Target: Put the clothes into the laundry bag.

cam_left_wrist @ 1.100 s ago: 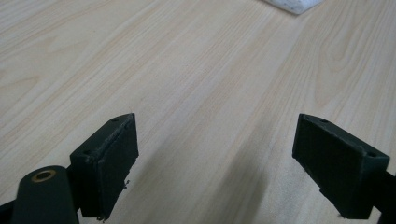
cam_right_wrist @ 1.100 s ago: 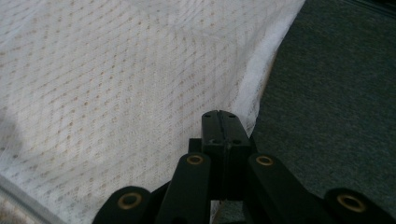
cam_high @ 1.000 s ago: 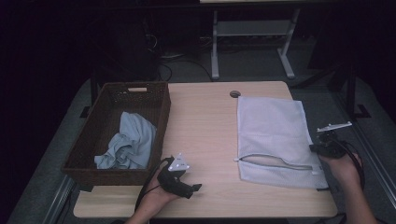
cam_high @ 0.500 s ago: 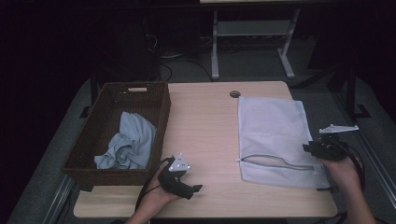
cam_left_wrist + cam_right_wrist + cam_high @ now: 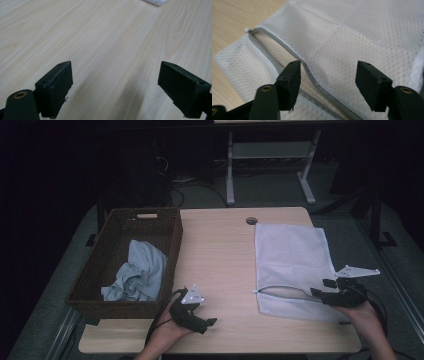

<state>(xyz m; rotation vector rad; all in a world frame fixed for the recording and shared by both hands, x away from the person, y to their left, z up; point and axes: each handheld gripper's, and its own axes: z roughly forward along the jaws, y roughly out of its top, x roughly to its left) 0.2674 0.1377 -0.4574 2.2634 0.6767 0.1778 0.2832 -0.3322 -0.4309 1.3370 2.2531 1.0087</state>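
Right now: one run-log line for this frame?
left gripper: open, over bare table | right gripper: jaws just opening, nothing between, above mesh bag zipper | cloth in basket

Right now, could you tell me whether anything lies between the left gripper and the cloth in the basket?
Yes: the basket's near wall stands between the left gripper and the blue cloth, so the gripper would have to go over the rim. Its fingers are open above bare table.

The tabletop (image 5: 225, 250) is pale wood grain with a smooth, matt finish. At 3 o'clock lies a white mesh laundry bag (image 5: 290, 255), finely perforated cloth edged with a smooth grey zipper (image 5: 287, 52). At 9 o'clock, a dark woven wicker basket (image 5: 172, 245) holds soft crumpled light-blue cloth (image 5: 137, 275). Both claws look matt black plastic.
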